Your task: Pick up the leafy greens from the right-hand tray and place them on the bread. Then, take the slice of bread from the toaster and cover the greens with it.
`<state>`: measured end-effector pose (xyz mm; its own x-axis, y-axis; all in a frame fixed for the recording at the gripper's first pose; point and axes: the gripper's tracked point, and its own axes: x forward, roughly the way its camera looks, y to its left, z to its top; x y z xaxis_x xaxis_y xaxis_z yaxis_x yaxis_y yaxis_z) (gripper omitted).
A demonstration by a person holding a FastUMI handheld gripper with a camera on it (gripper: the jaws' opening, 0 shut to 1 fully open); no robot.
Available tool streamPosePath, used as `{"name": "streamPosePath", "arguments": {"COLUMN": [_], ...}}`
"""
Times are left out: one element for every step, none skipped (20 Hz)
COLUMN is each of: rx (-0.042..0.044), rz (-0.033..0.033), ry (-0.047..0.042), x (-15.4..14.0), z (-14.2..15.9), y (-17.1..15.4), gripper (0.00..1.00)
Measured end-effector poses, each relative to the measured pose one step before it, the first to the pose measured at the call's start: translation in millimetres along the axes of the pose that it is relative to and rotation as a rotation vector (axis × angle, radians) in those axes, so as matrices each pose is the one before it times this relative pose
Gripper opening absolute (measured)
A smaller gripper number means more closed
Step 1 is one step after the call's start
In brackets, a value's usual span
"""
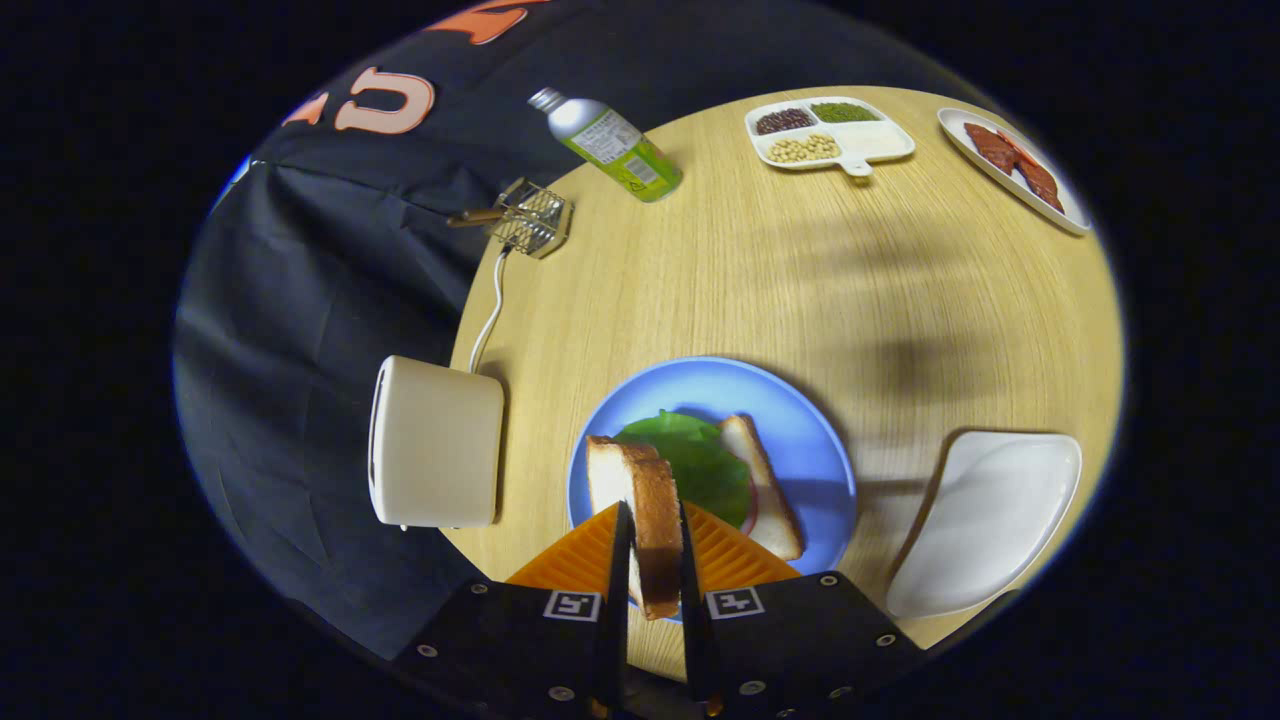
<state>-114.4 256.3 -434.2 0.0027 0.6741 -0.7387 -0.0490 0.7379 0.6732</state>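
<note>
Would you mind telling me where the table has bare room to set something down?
The gripper is shut on a toast slice above the blue plate. Bare wood lies between that plate and the divided tray. It is crowded around the toaster, plate and white tray.

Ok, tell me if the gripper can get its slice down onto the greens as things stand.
Probably yes. The gripper is shut on the toast slice, held just above the leafy greens on the blue plate. Nothing stands between them.
</note>
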Motion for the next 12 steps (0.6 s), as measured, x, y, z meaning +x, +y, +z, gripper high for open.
{"name": "streamPosePath", "arguments": {"rx": [0.00382,-0.00204,-0.00984,-0.01306,-0.01211,-0.01194,-0.00910,-0.00708,-0.01141,-0.01419,-0.01871,-0.01873], "rz": [-0.01117,-0.01872,-0.02558,-0.02397,-0.01027,0.00970,0.01462,0.00693,0.00362,-0.00076,0.00444,0.01224], "ry": [-0.01058,-0.01467,-0.02104,-0.01970,-0.01344,-0.02699,-0.03146,-0.02617,-0.03775,-0.04480,-0.05791,-0.05332], "x": [0.88,-1.12,-1.17,-2.84,-3.20,-8.13,-7.90,-12.63,-11.92,-11.49,-12.60,-10.28], "z": [4.38,2.11,3.55,3.99,2.95,5.47,8.73,9.12,11.80,15.08,18.60,16.64], "y": [-2.91,-3.21,-3.55,-3.74,-1.27,5.24,5.59,7.04,5.66,5.52,6.41,6.49], "gripper": [0.27,0.29,0.36,0.42,0.50,0.57,0.68,0.72,0.83,0.87,0.91,0.93]}}
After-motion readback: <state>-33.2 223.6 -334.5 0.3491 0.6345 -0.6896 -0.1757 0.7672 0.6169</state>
